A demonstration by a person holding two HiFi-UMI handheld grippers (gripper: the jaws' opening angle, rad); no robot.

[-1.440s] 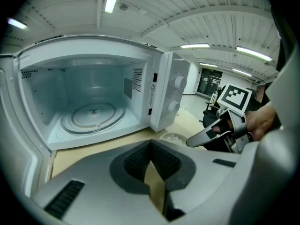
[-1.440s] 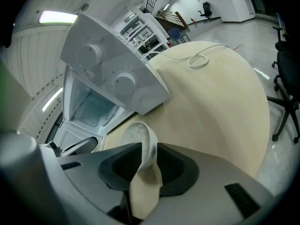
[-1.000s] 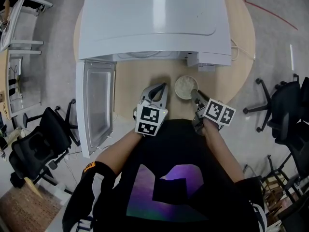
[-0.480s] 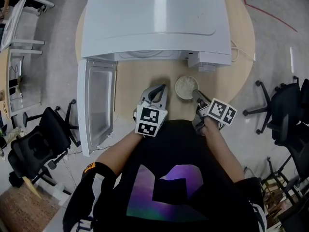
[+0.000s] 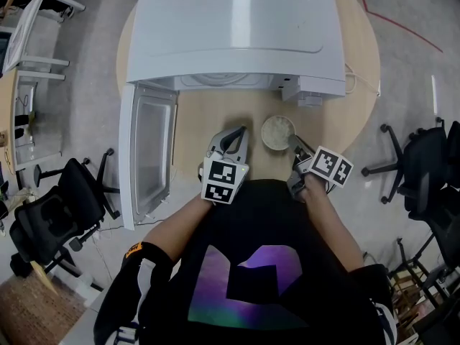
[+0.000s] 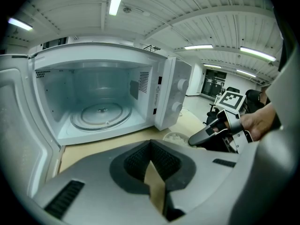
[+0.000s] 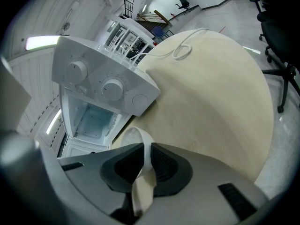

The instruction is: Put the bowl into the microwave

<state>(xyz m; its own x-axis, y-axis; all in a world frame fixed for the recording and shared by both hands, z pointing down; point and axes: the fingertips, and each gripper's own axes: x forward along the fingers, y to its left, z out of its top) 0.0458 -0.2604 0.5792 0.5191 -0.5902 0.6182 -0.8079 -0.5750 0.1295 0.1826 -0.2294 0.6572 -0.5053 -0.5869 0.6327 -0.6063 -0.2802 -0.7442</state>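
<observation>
Pinching the near wall of the small white round bowl (image 5: 277, 131), your right gripper (image 5: 296, 146) has both jaws closed on it. The right gripper view shows the rim sandwiched between the two dark ribbed pads. The bowl holds something pale and grainy and sits on the round light-wood table (image 5: 208, 117). It lies at about 6 o'clock from the control-panel end of the big white microwave (image 5: 230, 27), near it but not touching. It is outside the oven, not in the cavity.

Your left gripper (image 5: 234, 136) sits at 9 o'clock of the bowl, just beside it and apart from it. Its jaw tips are together and nothing is between them, only bare tabletop showing behind. It points toward 12 o'clock, straight into the open cavity.

The white microwave door (image 5: 149, 153) is swung fully open toward 9 o'clock and reaches out to the table's near edge. A clear glass turntable (image 6: 101, 115) lies flat on the cavity floor. Two round white knobs (image 7: 112, 89) face you on the panel. A thin white cable (image 7: 185, 48) loops on the table at 3 o'clock of the microwave. Black office chairs (image 5: 50, 221) stand on the floor at 8 and 3 o'clock.
</observation>
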